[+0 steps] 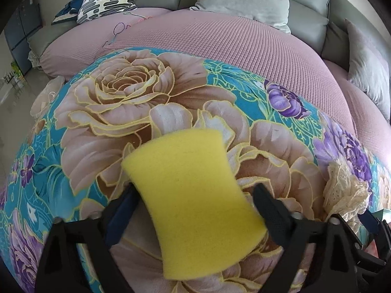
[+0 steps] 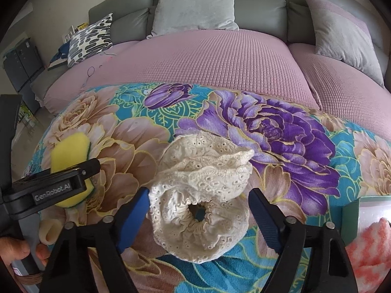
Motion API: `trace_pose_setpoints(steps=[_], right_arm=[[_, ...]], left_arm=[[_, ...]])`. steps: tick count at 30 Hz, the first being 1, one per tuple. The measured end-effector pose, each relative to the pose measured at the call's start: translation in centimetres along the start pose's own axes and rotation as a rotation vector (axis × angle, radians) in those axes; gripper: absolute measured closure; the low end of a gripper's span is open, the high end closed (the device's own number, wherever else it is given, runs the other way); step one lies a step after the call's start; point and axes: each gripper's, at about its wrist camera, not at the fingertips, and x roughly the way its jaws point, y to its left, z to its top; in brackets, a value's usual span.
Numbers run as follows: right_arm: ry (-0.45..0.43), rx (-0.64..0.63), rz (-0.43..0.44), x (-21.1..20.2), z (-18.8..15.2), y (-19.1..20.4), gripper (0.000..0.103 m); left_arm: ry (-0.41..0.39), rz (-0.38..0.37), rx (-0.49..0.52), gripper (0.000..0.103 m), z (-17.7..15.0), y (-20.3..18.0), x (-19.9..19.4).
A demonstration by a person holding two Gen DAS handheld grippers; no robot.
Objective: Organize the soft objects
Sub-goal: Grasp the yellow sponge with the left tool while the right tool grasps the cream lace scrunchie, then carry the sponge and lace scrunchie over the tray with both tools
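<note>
Pink waffle-textured sofa seat (image 2: 220, 61) — draped with teal floral-print blanket (image 2: 281, 263); grey square cushion (image 2: 195, 5), black-and-white patterned pillow (image 2: 90, 39) behind.

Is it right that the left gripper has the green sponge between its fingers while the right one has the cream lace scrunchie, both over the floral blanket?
Not quite: the sponge between the left gripper fingers is yellow, as the left wrist view shows. The rest stands: the cream lace scrunchie sits between the right gripper fingers, both over the floral blanket.
</note>
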Motion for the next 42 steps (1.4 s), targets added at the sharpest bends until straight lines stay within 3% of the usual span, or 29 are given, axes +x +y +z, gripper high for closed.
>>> trace_pose_setpoints(steps=[4,8,12,18,25,34,42], right_arm=[[0.003,-0.007,-0.003,0.2,0.0,0.3,0.035],[0.006,-0.001,0.018,0.1,-0.1,0.1,0.066],[-0.007,0.013,0.048,-0.7,-0.4,-0.1,0.080],[-0.062,0.049,0.100,-4.5,-1.9,-0.8,0.082],[-0.147,0.121,0.103,-11.9,-5.5,-3.0,0.082],[-0.239,0.201,-0.039,-21.0,-11.4,-8.2,0.082],[-0.248,0.305,-0.168,-24.9,-15.1,-14.8,0.082]], left_arm=[[-0.001,0.008,0.000,0.022,0.0,0.0,-0.2],[0.004,-0.011,-0.005,0.032,-0.2,0.0,-0.7],[-0.001,-0.032,-0.017,0.036,-0.7,-0.1,-1.8],[-0.037,-0.067,-0.034,0.036,-2.2,-0.7,-5.2],[-0.087,-0.133,-0.008,0.036,-5.3,-3.5,-10.5],[-0.143,-0.251,0.131,0.035,-10.1,-10.7,-16.7],[-0.153,-0.343,0.286,0.035,-13.8,-18.5,-19.7]])
